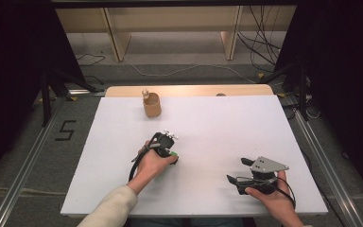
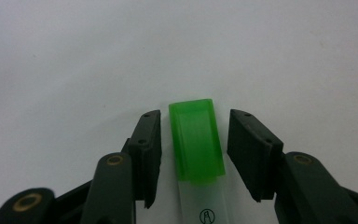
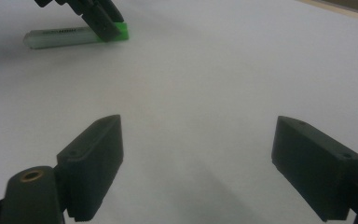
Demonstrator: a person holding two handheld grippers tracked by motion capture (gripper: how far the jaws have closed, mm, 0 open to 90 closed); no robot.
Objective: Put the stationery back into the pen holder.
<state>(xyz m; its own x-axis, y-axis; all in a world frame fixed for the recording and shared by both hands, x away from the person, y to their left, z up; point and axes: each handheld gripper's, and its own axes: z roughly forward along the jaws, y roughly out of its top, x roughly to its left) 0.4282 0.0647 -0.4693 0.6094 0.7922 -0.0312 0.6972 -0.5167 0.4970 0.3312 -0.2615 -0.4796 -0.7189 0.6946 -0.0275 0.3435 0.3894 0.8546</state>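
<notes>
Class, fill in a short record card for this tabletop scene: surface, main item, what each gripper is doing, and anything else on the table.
Surface: white table
Main item: marker with a green cap, lying flat on the table
Left gripper: jaws either side of the cap, a gap showing on each side, not pressing
Right gripper: jaws wide apart over bare table, holding nothing
Also on the table: brown cup near the far edge, something small inside it

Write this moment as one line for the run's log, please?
left gripper: open, jaws astride green-capped marker, not pressing | marker: lying flat on white table | right gripper: open, empty | wooden cup: far side
</notes>
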